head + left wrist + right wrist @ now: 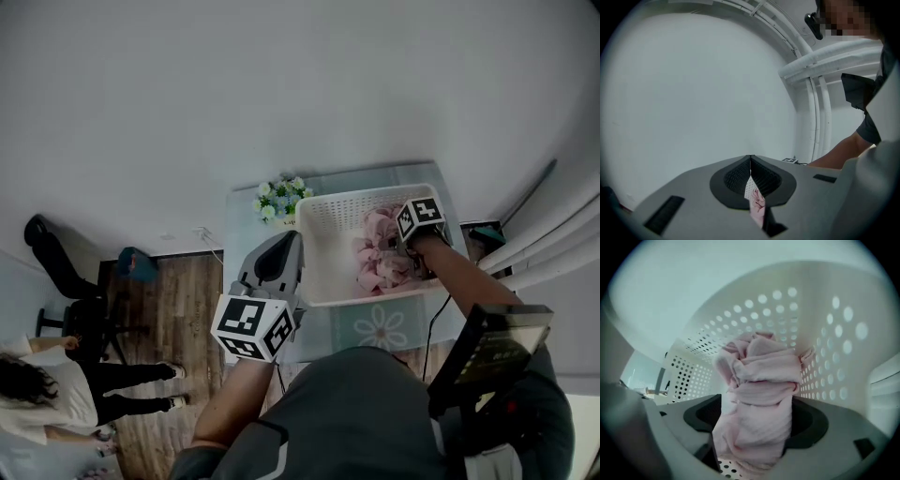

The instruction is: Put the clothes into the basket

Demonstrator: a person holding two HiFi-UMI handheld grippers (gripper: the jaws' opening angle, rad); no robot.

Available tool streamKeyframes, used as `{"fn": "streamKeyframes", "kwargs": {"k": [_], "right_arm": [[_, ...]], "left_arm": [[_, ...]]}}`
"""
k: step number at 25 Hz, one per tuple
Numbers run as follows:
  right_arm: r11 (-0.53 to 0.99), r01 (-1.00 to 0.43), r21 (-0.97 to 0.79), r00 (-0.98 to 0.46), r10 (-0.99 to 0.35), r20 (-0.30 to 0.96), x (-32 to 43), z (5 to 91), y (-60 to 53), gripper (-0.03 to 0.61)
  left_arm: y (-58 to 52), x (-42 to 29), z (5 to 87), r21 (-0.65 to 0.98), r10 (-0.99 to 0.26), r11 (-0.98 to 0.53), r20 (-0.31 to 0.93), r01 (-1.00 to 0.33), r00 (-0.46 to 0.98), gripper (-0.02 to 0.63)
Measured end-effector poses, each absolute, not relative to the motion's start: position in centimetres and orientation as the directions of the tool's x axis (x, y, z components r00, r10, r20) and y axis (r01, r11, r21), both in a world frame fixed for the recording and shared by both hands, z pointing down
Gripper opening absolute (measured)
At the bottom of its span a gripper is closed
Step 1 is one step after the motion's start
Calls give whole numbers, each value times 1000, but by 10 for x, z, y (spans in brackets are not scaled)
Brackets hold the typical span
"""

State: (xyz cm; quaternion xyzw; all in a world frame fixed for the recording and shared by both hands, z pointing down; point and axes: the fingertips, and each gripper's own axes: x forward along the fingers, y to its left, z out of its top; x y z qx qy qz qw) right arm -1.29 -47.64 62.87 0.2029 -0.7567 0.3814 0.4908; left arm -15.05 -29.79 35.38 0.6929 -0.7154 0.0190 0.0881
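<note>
Pink clothes (pixel 757 380) are in the basket (pixel 323 234), right gripper (pixel 754 418) wide open around them

So the white holey basket sits on the surface (pixel 239 220), with a little bunch of flowers (pixel 281 199) just beside its far left corner. The right gripper is down inside the basket, jaws spread as wide as they go. The bunched-up pink clothes sit between them, loose rather than clamped as far as I can see, right by the basket's perforated wall. The left gripper (pixel 751 161) is outside the basket, near its left side, jaws fully together with nothing in them, facing a plain white wall (pixel 693 93).
</note>
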Motion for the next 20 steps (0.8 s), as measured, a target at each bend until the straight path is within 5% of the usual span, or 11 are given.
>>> {"fn": "streamKeyframes", "kwargs": {"k": [9,20], "right_arm": [[711,-588,-386,-598,-61,799,-10,534,-477,400],[854,-405,-325,-871,-253,422,-29,384,-461,355]], "left_arm": [[-310,-149,344,96,-992,4,123,-995,7,11],[-324,-135,336,89,-993,-47,104,-995,56,11]]}}
